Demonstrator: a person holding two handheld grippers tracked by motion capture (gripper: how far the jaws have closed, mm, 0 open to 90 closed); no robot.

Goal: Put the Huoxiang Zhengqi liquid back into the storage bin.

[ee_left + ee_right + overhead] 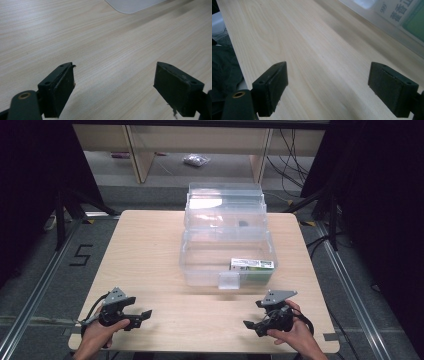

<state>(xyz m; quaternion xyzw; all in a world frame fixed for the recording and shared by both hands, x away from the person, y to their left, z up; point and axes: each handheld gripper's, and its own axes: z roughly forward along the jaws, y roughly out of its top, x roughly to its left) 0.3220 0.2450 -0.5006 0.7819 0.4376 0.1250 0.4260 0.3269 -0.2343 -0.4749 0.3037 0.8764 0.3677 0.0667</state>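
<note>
A clear plastic storage box (pixel 200 265) stands open at the middle of the wooden table (pixel 145 250), its lid (pixel 225 202) tipped back behind it. Inside, at the front right, lies a green and white carton (pixel 251 265), whose printed side (pixel 404 15) shows through the box wall in the right gripper view. My left gripper (pixel 142 317) rests near the table's front left in a hand, open with nothing between its jaws (pixel 115 87). My right gripper (pixel 252 326) sits at the front right, just before the box, also open and empty (pixel 328 87).
A latch tab (pixel 229 280) hangs at the box's front wall. Beyond the table stand wooden shelf legs (pixel 140 155) and a small bag (pixel 196 160) on the floor. Cables (pixel 295 160) trail at the back right. A black "5" (pixel 80 255) marks the floor at left.
</note>
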